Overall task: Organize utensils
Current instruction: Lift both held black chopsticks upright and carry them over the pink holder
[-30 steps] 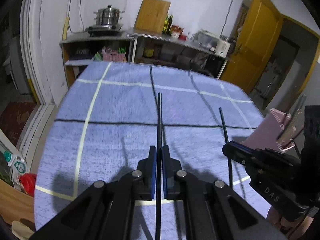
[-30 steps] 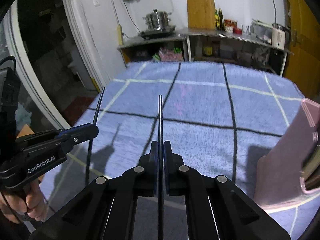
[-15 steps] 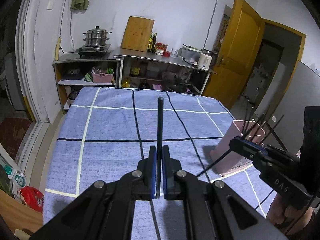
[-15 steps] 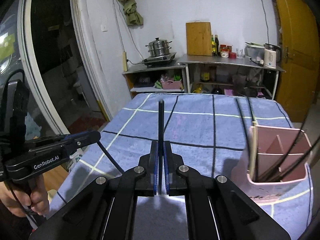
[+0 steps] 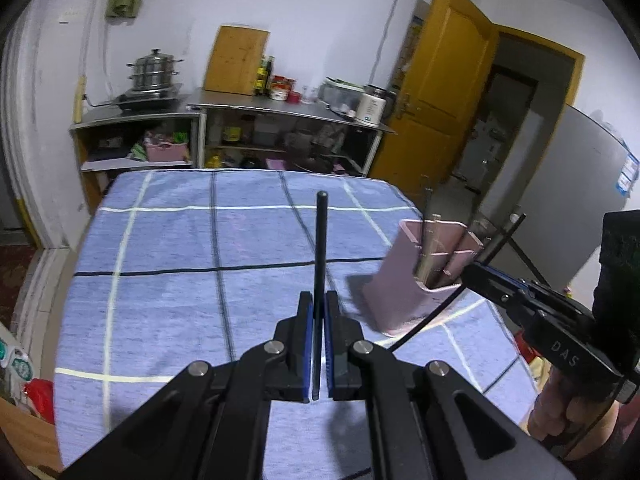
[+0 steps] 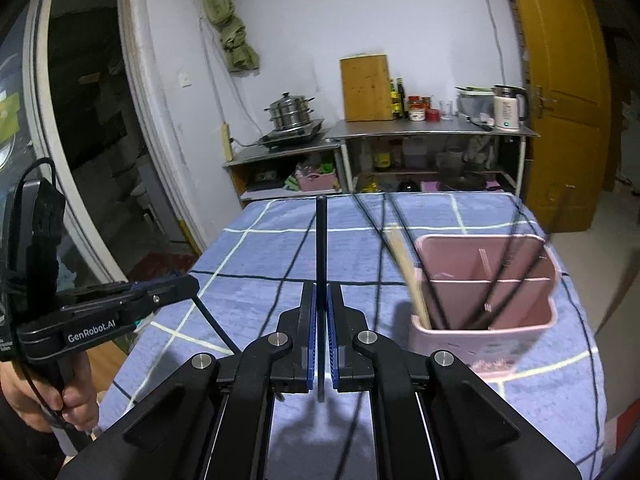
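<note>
Clamped in each gripper (image 5: 319, 344) (image 6: 321, 340) — one black chopstick (image 5: 320, 248) (image 6: 320, 248), raised left of the pink holder (image 6: 486, 280). Risk: snagging chopsticks already inside — tipping the holder off the blue cloth (image 5: 180, 264).

r gripper (image 6: 320, 312) clamped on black chopstick (image 6: 321, 240) – pink holder (image 6: 484, 336) just right.

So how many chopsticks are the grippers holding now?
2: one black chopstick clamped in the left gripper, another in the right gripper. More stand in the pink holder.
</note>
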Tool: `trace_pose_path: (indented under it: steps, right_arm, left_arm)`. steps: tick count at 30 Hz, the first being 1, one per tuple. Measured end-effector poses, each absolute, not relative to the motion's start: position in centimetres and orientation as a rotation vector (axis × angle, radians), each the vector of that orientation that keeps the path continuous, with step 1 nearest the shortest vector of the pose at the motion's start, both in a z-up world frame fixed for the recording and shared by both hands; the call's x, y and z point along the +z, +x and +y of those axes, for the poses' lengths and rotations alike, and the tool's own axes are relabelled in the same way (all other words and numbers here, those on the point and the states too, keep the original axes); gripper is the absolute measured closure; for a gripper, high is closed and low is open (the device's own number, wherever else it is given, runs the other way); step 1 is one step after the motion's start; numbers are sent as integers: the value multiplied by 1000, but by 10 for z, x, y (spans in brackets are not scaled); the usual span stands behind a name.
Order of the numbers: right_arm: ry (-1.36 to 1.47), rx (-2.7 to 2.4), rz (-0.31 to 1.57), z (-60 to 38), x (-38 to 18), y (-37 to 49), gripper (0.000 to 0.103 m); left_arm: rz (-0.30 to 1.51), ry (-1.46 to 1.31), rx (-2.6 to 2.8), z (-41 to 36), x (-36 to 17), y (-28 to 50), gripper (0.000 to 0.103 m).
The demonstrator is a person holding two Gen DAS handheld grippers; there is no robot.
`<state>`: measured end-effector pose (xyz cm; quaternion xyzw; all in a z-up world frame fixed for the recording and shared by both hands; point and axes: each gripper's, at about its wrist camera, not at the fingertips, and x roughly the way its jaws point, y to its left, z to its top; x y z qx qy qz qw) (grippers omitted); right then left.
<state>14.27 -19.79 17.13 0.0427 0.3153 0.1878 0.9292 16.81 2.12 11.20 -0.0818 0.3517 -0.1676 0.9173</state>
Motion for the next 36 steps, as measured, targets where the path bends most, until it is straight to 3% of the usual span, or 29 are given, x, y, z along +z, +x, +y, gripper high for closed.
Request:
trace_pose_path:
  steps: [23, 36]
  right_arm:
    - [125, 207, 457, -294, 257, 148, 98]
    - [143, 189, 453, -299, 227, 178, 98]
  left_arm:
    - [591, -178, -550, -81, 204, 208, 98]
    - [618, -145, -543, -109, 171, 239, 98]
